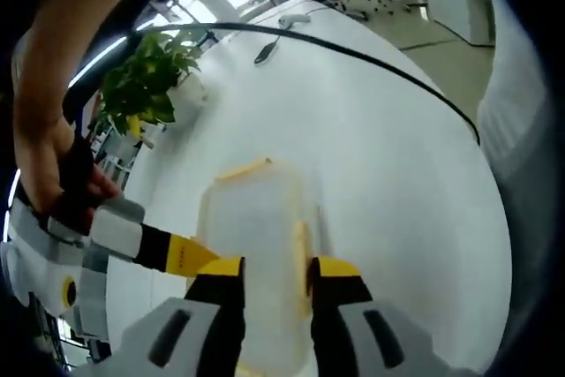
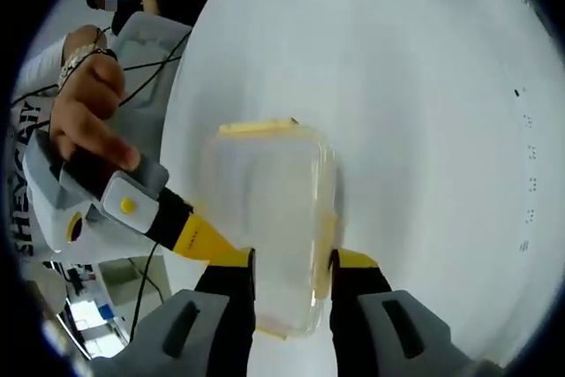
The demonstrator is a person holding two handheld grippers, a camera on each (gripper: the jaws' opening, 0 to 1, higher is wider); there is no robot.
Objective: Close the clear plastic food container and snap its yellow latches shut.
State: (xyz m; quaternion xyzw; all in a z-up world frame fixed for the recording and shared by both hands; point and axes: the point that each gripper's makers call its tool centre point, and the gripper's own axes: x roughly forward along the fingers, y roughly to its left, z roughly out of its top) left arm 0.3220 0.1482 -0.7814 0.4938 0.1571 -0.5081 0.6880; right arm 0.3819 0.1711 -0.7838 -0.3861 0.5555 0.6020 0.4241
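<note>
The clear plastic food container (image 2: 269,236) sits on the white counter (image 2: 424,130) with its lid already down on the base, so the closing part looks done. What remains, as I judge it, is the latches. The far yellow latch (image 2: 258,127) stands out along the container's far end and seems not pressed home; the side latch (image 2: 328,236) along the long edge is hard to read, pressed or not.

In the right gripper view, the right gripper (image 2: 291,282) has its jaws parted, straddling the near end of the container without clearly clamping it. In the left gripper view, the left gripper (image 1: 275,284) likewise stands apart over the container (image 1: 256,245), its jaws to either side of a yellow latch strip (image 1: 301,258). A potted plant (image 1: 146,86) stands well apart.
</note>
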